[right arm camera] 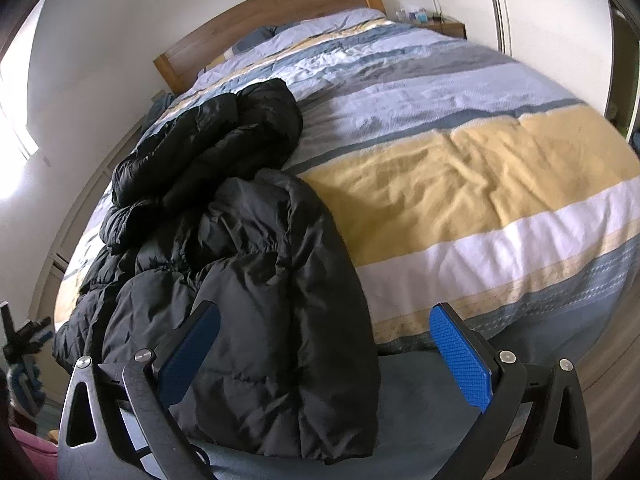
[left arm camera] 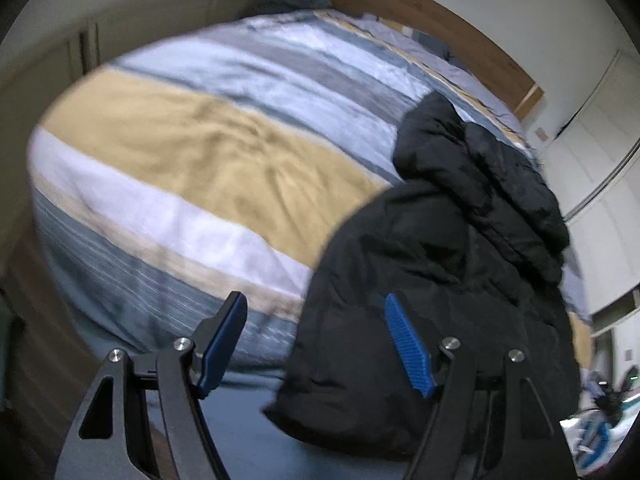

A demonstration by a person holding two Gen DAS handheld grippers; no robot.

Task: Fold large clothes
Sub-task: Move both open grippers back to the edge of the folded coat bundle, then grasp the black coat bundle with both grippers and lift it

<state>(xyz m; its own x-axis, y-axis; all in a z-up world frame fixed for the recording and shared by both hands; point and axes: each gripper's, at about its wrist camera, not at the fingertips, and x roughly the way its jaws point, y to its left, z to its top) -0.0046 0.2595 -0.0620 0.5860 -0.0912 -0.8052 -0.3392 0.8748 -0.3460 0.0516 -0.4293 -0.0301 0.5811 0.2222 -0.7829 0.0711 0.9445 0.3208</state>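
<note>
A large black puffer jacket [left arm camera: 452, 264] lies crumpled along one side of the bed, its lower part hanging over the foot edge; in the right wrist view the jacket [right arm camera: 240, 272] fills the left half. My left gripper [left arm camera: 316, 312] is open and empty, just short of the jacket's hanging hem, with its right blue pad [left arm camera: 408, 348] in front of the fabric. My right gripper [right arm camera: 324, 328] is open and empty, its jaws standing either side of the jacket's hanging edge, not touching it.
The bed carries a striped cover [right arm camera: 460, 176] in blue, white and yellow. A wooden headboard [right arm camera: 280, 12] stands at the far end, a nightstand [right arm camera: 444, 26] beside it. White wardrobe doors [right arm camera: 552, 20] line one side. Clutter lies on the floor [left arm camera: 600, 436].
</note>
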